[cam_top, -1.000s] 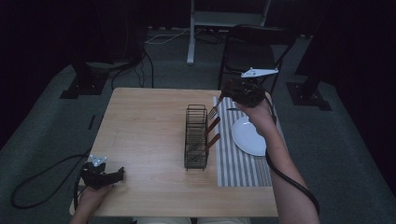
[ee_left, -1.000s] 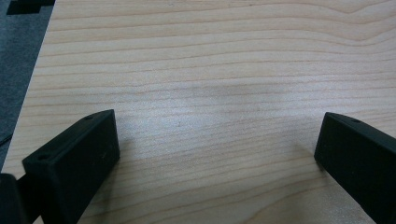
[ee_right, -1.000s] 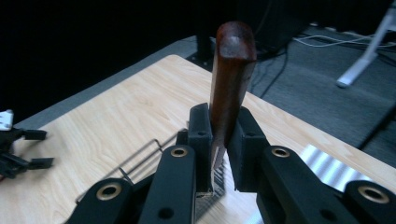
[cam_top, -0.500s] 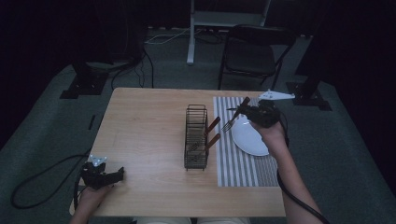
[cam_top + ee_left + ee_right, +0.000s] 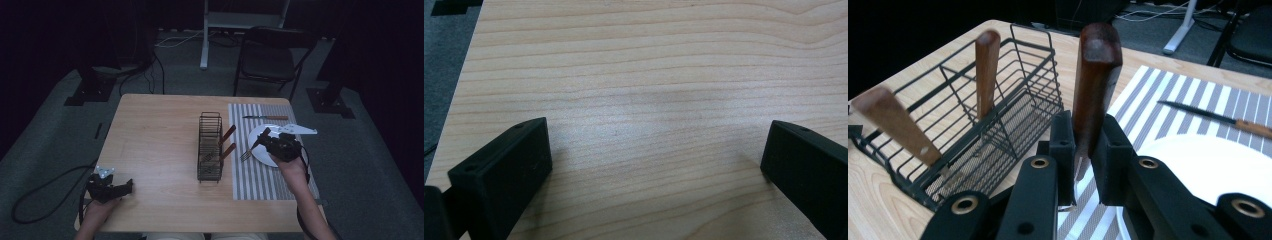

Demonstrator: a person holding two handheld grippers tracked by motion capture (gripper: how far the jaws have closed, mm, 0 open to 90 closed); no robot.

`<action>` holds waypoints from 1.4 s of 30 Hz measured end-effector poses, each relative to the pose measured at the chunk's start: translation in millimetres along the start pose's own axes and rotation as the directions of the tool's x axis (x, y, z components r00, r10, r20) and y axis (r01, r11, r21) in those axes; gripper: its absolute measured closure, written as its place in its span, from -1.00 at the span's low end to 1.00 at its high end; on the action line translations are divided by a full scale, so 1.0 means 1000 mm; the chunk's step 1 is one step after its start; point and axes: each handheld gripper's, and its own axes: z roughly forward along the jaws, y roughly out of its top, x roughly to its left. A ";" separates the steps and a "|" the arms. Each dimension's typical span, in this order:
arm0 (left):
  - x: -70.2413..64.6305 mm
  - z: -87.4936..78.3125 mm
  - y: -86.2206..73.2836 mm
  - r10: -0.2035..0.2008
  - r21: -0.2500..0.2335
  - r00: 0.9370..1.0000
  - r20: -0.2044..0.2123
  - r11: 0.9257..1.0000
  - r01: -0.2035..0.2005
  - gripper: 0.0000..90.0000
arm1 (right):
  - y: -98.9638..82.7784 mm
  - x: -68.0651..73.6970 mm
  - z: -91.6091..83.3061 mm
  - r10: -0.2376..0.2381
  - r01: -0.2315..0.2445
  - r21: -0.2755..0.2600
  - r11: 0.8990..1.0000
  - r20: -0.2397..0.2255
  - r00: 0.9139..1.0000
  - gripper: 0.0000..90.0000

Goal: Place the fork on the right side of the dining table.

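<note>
My right gripper [image 5: 266, 143] [image 5: 1083, 150] is shut on a wooden-handled fork [image 5: 248, 153]; the brown handle [image 5: 1095, 85] stands up between the jaws. It hovers at the left rim of a white plate [image 5: 266, 160] [image 5: 1208, 170], with the tines hanging toward the striped mat [image 5: 260, 182]. A black wire rack [image 5: 210, 145] [image 5: 998, 125] stands just to the left with two wooden-handled utensils [image 5: 227, 134] [image 5: 987, 70] leaning in it. Low over bare wood at the table's near left corner, my left gripper [image 5: 112, 189] [image 5: 656, 145] is open and holds nothing.
A wooden-handled knife [image 5: 265, 118] [image 5: 1218, 119] lies across the far end of the mat, beyond the plate. A black chair [image 5: 267, 60] stands behind the table. A cable [image 5: 45, 187] trails off the left edge onto the floor.
My right gripper has carried the fork from above the rack's far end toward the near right, down to the plate's left rim. The left gripper has stayed put.
</note>
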 end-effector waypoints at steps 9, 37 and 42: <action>0.000 0.000 0.000 0.004 0.004 1.000 0.000 1.000 -0.004 -0.99 | -0.030 0.001 -0.016 0.061 -0.061 -0.006 0.998 0.024 0.998 0.80; 0.000 0.000 0.000 0.002 0.004 1.000 0.000 1.000 -0.002 -0.99 | -0.092 0.004 -0.047 0.271 -0.259 -0.117 0.959 0.094 0.958 0.78; 0.000 -0.001 0.000 0.000 0.005 1.000 -0.002 1.000 0.000 -0.99 | -0.101 -0.007 -0.047 0.296 -0.282 -0.119 0.952 0.122 0.947 0.47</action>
